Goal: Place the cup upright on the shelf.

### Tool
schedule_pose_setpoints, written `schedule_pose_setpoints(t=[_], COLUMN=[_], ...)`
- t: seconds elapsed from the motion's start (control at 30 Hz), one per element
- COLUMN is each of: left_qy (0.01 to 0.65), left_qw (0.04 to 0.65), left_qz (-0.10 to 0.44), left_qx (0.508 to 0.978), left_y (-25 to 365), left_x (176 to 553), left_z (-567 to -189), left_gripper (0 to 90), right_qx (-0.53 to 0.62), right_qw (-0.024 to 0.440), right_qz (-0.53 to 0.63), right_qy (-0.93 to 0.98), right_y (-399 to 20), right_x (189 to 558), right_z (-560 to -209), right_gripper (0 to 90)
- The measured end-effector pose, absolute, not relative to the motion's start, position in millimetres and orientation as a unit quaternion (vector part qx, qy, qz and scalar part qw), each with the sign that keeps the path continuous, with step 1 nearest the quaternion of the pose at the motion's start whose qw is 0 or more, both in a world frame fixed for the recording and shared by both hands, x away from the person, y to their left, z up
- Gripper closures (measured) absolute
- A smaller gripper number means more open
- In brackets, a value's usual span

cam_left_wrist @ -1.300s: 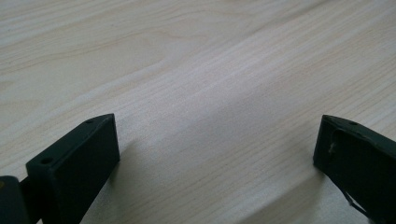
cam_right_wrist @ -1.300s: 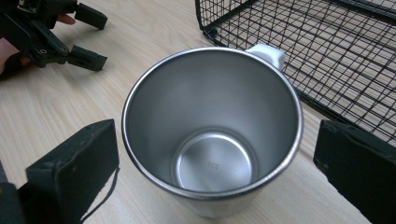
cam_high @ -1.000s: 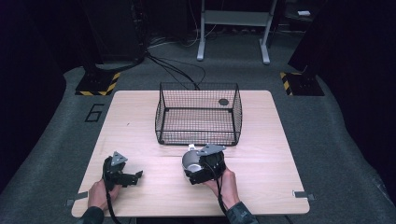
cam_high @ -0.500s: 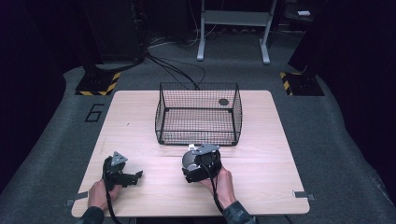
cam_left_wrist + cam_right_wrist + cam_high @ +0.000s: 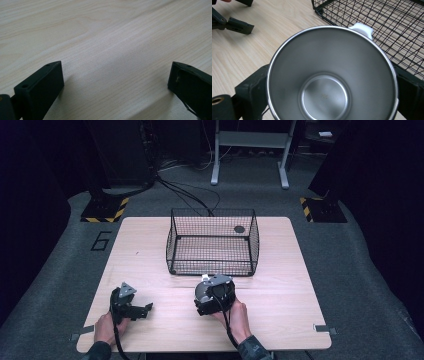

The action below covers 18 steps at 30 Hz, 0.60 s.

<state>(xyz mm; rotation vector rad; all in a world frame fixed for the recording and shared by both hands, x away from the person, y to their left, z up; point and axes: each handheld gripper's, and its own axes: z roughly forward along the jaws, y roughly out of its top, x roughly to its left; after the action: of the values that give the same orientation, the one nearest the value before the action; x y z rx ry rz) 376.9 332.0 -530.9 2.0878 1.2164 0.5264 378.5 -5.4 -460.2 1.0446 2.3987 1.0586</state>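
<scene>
A steel cup (image 5: 329, 85) with a white handle (image 5: 362, 28) is clamped between the black jaws of my right gripper (image 5: 332, 100), and I look straight into its bare inside. From above, the right gripper (image 5: 206, 292) hovers just in front of the wire basket (image 5: 212, 267), with the cup (image 5: 201, 293) at its left side. Near the table's front left, my left gripper (image 5: 144, 310) rests low over the wood. Its jaws stand wide apart over bare table (image 5: 116, 82) with nothing between them.
The black wire basket (image 5: 387, 25) stands at the table's middle back, with a small dark round thing (image 5: 239, 229) at its far right corner. The left gripper's jaws (image 5: 237, 23) show far off in the right gripper view. The light wooden table (image 5: 280, 285) ends close behind both hands.
The right gripper with the cup has shifted slightly left and toward the basket. The left gripper has stayed put.
</scene>
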Motion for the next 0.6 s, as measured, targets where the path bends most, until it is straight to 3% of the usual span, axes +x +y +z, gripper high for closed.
schedule_pose_setpoints(t=[0.6], left_qy=[0.465], left_qw=[0.330], left_qz=[0.203], left_qx=[0.796], left_y=[331.7], left_x=[376.9], left_z=[-531.3], left_gripper=[0.2], right_qx=[0.365], right_qw=[0.156], right_qz=[0.373], right_qy=[0.839], right_y=[-10.9], right_x=[380.5], right_z=[-458.8], right_gripper=[5.7])
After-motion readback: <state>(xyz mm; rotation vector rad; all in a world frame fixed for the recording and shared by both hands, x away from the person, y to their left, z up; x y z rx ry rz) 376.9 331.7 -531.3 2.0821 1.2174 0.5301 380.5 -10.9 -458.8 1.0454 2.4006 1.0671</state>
